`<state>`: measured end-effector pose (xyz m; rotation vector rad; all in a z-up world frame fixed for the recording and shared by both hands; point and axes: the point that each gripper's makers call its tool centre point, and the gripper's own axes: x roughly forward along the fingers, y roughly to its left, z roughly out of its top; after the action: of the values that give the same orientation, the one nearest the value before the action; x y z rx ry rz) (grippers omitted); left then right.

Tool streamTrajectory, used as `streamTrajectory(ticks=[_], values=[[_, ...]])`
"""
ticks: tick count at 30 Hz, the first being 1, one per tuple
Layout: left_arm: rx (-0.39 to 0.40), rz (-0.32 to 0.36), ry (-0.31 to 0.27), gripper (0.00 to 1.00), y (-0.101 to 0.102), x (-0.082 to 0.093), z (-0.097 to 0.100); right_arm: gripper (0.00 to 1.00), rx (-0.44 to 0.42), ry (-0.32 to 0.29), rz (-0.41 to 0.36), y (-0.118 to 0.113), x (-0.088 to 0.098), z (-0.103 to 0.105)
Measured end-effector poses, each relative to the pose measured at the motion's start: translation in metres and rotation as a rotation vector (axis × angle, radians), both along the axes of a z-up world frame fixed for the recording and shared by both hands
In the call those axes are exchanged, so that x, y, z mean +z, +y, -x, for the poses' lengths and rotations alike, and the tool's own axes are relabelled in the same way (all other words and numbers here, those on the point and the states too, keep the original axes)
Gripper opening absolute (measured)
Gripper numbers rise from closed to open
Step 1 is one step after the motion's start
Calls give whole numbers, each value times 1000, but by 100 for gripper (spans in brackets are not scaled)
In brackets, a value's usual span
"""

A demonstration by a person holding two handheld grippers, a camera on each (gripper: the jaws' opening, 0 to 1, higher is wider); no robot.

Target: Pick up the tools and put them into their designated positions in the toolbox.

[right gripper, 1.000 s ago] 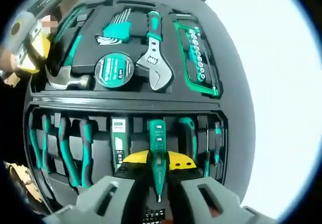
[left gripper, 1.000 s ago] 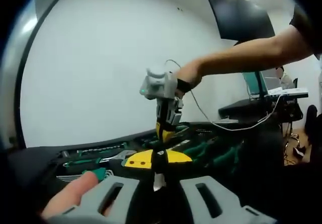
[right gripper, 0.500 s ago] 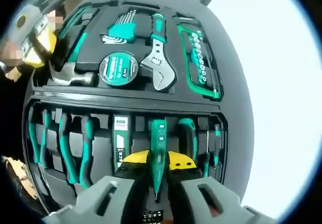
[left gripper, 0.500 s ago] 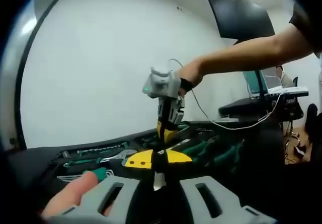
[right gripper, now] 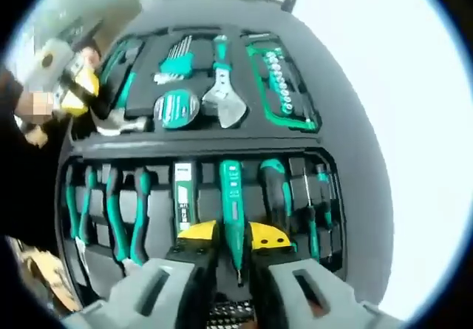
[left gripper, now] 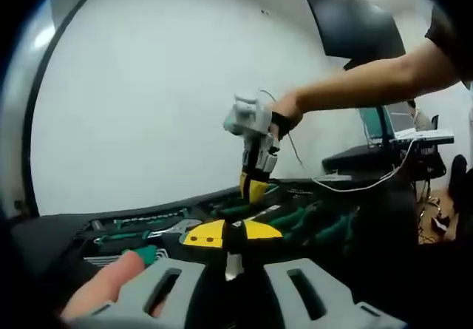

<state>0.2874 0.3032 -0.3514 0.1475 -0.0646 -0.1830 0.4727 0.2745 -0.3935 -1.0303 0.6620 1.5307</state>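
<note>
Green test pen now rests in the toolbox slot; right gripper, jaws apart, lifts away; left gripper grip unclear.

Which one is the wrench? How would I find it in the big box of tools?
Look at the toolbox, in its far tray. The wrench lies near the middle, right of the round tape measure and left of the row of sockets. It alone has a green handle and a wide silver jaw.
</note>
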Motion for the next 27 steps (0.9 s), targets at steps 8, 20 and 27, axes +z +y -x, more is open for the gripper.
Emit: streamTrajectory(ticks=[8,20,27], values=[[72,-26,178,6,-3,26,-55,0,10,-30,-92,4,-5,8],[-49,-134,465,3,-16,-30,-153,0,43,-127,-35,0,-8,26],[-46,-89,484,3,-19,-48,-158,0,60,-118,-77,0,-14,25]])
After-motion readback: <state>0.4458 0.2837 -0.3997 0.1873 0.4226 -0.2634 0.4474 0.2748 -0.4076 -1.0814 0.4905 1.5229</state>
